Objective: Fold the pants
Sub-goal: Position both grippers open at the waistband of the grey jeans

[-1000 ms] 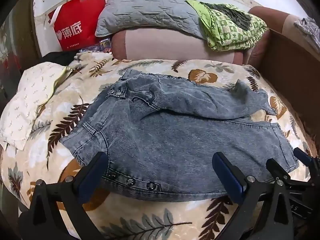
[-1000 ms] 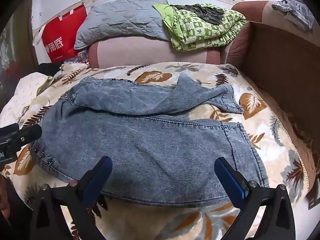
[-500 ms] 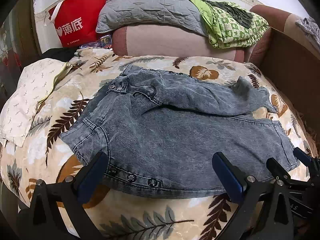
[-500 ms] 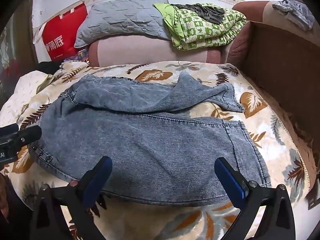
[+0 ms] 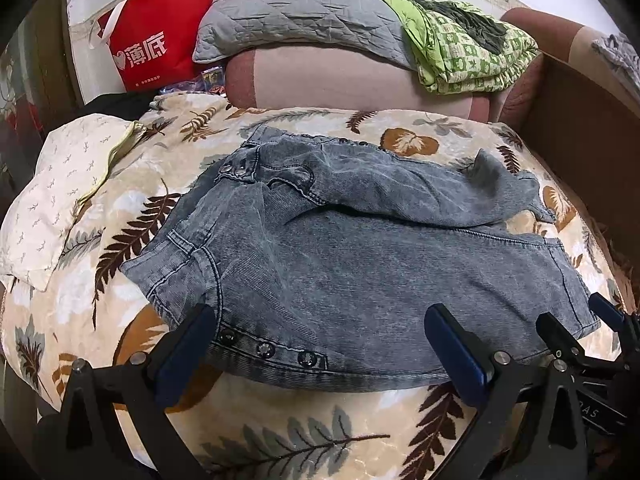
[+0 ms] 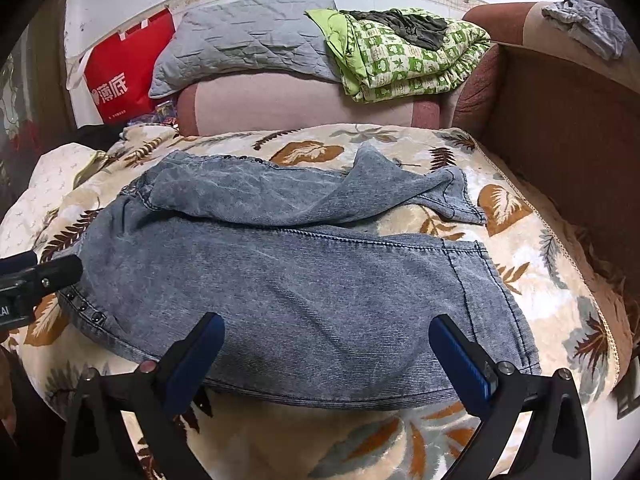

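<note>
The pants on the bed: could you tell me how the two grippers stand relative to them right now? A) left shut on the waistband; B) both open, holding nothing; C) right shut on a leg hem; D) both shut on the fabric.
B: the left gripper and the right gripper each show widely spread fingers, with the pants lying flat and ungripped.

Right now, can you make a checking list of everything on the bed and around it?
Surface: leaf-print blanket covers the bed, soft and uneven.
Job's things: grey denim pants lie spread out, far leg crumpled and twisted, near leg flat; not yet folded.
Clutter: white patterned pillow at the left edge.
Grippers: left hand-held gripper open above the snap-button edge; right hand-held gripper open above the near leg's edge.
Cables: nothing seen.
Surroundings: red bag, grey pillow, green checked quilt on a pink bolster; brown side board.
</note>
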The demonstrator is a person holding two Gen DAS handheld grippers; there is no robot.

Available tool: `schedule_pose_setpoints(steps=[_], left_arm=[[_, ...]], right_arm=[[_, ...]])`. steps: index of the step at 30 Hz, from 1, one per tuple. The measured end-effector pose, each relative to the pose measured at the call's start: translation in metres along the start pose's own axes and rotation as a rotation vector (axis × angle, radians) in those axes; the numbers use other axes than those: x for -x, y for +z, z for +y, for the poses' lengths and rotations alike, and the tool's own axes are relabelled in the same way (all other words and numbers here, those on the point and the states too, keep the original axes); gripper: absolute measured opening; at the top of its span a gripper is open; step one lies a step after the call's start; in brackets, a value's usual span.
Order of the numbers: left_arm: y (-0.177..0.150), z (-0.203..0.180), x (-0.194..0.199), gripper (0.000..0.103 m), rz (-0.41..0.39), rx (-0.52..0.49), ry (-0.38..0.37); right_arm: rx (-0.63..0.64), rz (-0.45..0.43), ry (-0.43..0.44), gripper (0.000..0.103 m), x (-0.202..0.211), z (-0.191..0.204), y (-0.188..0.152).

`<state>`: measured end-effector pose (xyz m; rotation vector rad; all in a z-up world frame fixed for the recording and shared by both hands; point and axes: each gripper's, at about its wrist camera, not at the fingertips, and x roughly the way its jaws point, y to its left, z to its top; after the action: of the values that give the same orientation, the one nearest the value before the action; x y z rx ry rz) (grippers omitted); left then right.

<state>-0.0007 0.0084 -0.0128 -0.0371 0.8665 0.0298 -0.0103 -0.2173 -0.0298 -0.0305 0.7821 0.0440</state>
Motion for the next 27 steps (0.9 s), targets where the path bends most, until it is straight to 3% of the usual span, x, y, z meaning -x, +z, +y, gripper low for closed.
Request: schedule_pose_setpoints(steps=[16,27], left_arm=[[0.003,0.016,-0.007,0.103,0.021,0.019,0.023],[0.004,0.005,-0.006,0.103,0.030,0.001,-0.010]], right_arm=[[0.003,0.029,0.013,0.103,-0.008,-0.002,-0.006],[-0.019,0.036,0.004,0.103,-0.012,-0.004,-0.006]])
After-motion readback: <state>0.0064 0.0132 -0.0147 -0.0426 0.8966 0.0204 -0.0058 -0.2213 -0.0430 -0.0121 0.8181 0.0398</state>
